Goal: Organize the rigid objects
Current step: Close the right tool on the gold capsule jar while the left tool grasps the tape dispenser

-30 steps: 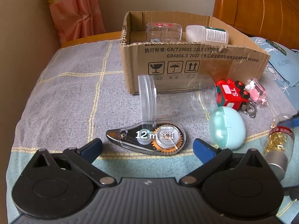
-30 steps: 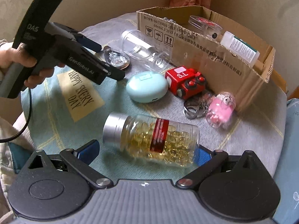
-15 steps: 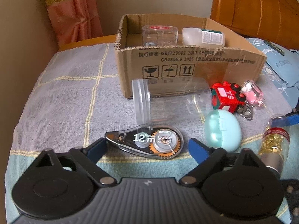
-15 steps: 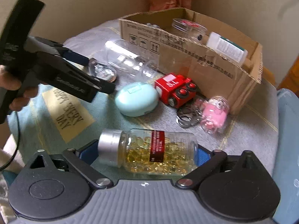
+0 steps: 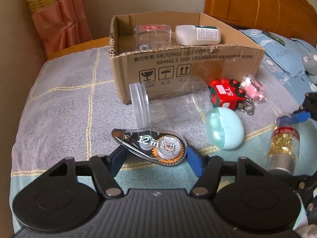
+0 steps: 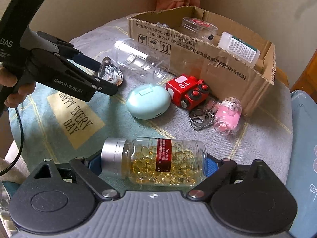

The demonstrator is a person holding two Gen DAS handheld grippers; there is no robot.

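My left gripper (image 5: 155,155) is shut on a black correction tape dispenser (image 5: 151,145), its blue pads touching both ends; it also shows in the right wrist view (image 6: 110,73). My right gripper (image 6: 153,163) is shut on a clear bottle of golden capsules (image 6: 158,160) with a silver cap, held sideways just above the cloth; the bottle also shows in the left wrist view (image 5: 284,144). A cardboard box (image 5: 198,65) stands behind, holding a clear tub (image 5: 152,36) and a white bottle (image 5: 198,34).
On the cloth lie an empty clear jar (image 5: 170,101) on its side, a mint oval case (image 5: 224,130), a red toy train (image 5: 225,95) and a pink keychain (image 5: 253,90). A wooden headboard (image 5: 257,4) and blue bedding (image 5: 285,55) are at right.
Both grippers have closed: the left onto the tape dispenser, the right onto the capsule bottle, which now sits lifted between the pads. The left gripper moved forward toward the dispenser.
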